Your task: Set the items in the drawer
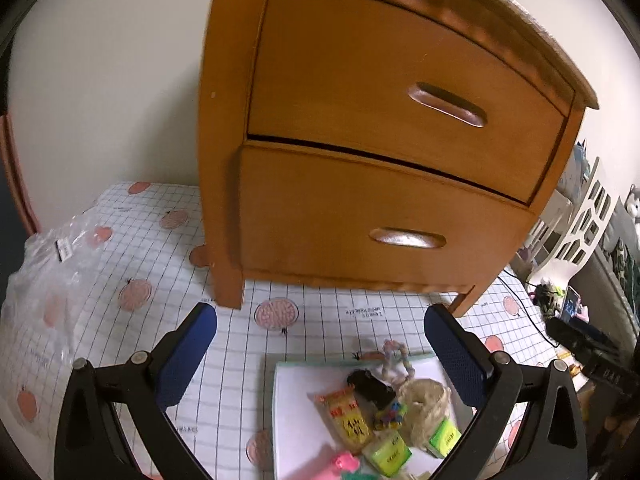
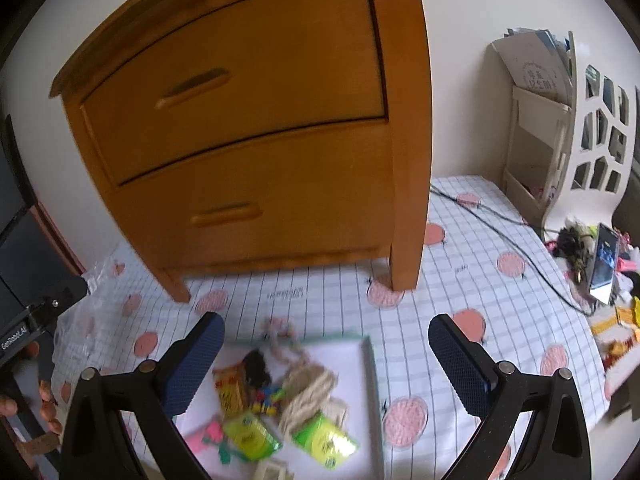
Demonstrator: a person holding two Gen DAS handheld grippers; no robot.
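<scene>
A white gridded cloth (image 2: 500, 300) dotted with pink peaches covers the surface. At its left edge lies a crumpled clear plastic bag (image 1: 48, 280). A thin black cable (image 2: 520, 248) trails across the cloth toward the right, where a phone (image 2: 604, 260) stands propped among small clutter. Far right, against the pale wall, a white cut-out organiser (image 2: 560, 132) holds papers (image 2: 532, 64) in its top slot.
</scene>
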